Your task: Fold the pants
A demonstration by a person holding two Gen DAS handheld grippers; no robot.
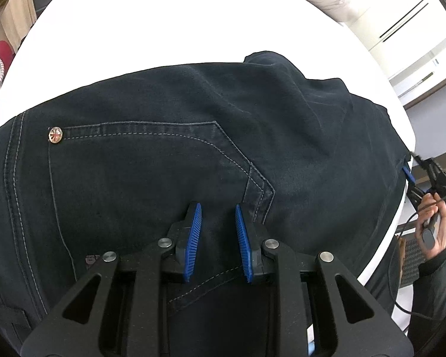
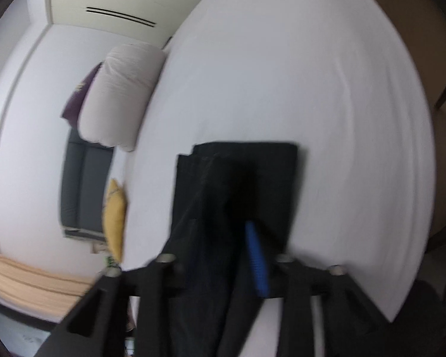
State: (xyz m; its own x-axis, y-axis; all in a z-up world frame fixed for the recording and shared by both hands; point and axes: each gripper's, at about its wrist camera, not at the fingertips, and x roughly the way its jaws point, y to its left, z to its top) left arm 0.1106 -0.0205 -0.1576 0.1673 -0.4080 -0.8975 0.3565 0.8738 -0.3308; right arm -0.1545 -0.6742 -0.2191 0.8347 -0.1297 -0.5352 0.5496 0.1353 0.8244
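1. The bed, spread with a white sheet, carries everything here; a pale pillow lies at its far end.
2. The pants, dark denim, lie folded across the sheet and fill most of the left wrist view. The cloth looks thick, soft and fairly heavy: it should drape and slump rather than hold a crease, so the seamed edges or the doubled fold likely give the firmest hold.
3. The left tool points steeply down just over the pants near the back pocket, its blue pads narrowly apart with denim beneath them; whether they pinch a ridge of cloth cannot be told.
4. The right tool sits at the pants' outer edge, jaws partly open, dark cloth hanging between them in a blurred view; only one blue pad shows, and it does not seem to press.
5. A small metal rivet marks the pocket corner.
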